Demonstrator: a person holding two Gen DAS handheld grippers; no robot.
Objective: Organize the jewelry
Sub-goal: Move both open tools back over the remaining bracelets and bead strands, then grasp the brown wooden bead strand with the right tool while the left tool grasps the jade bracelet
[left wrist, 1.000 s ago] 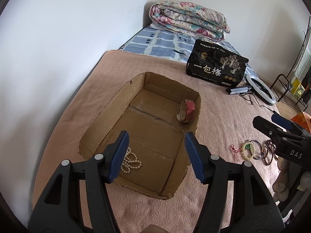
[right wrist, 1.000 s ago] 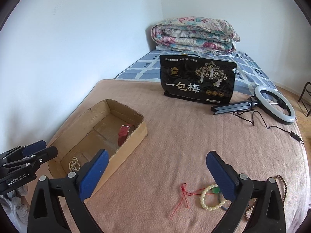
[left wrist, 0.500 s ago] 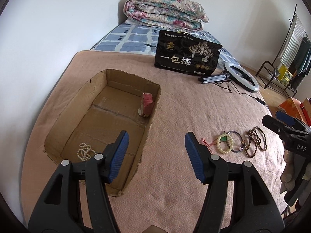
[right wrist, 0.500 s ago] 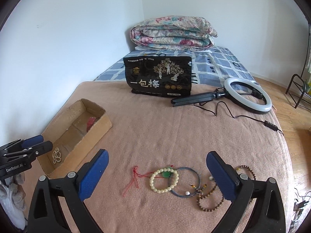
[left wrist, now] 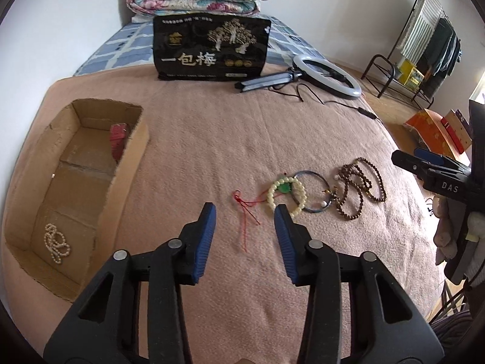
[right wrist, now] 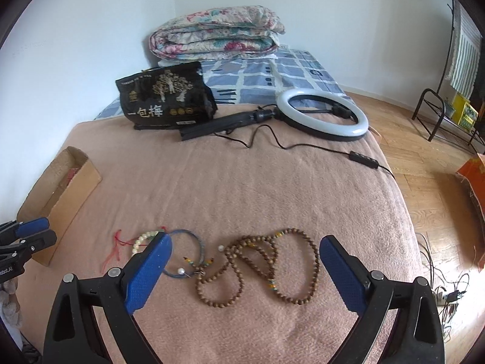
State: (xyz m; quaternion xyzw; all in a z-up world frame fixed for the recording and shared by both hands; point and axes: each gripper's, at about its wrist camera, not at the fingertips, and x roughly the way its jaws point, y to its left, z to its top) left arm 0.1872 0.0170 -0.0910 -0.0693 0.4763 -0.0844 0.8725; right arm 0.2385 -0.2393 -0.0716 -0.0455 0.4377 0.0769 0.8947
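Observation:
A cardboard box [left wrist: 127, 163] lies on the pink blanket at the left; it holds a pearl necklace [left wrist: 56, 243] and a red watch [left wrist: 116, 139]. On the blanket lie a white bead bracelet with a green stone [left wrist: 286, 192], its red cord [left wrist: 247, 212], a blue bangle [left wrist: 315, 192] and a long brown bead string [left wrist: 360, 186]. My left gripper [left wrist: 245, 212] is open and empty above the red cord. My right gripper [right wrist: 245, 245] is open and empty above the brown bead string [right wrist: 257, 264], with the blue bangle [right wrist: 185, 254] and white bracelet [right wrist: 142, 239] by its left finger.
A black printed bag [left wrist: 210, 47] stands at the back of the blanket. A ring light [right wrist: 322, 115] with a black stand and cable lies beside it. Folded quilts [right wrist: 216, 35] sit at the bed's head. A metal rack [left wrist: 400, 72] and an orange box [left wrist: 436, 130] stand on the floor at the right.
Both grippers have swung right, away from the box and over the loose jewelry. The left one now faces the red cord, the right one the brown beads. Both stay open.

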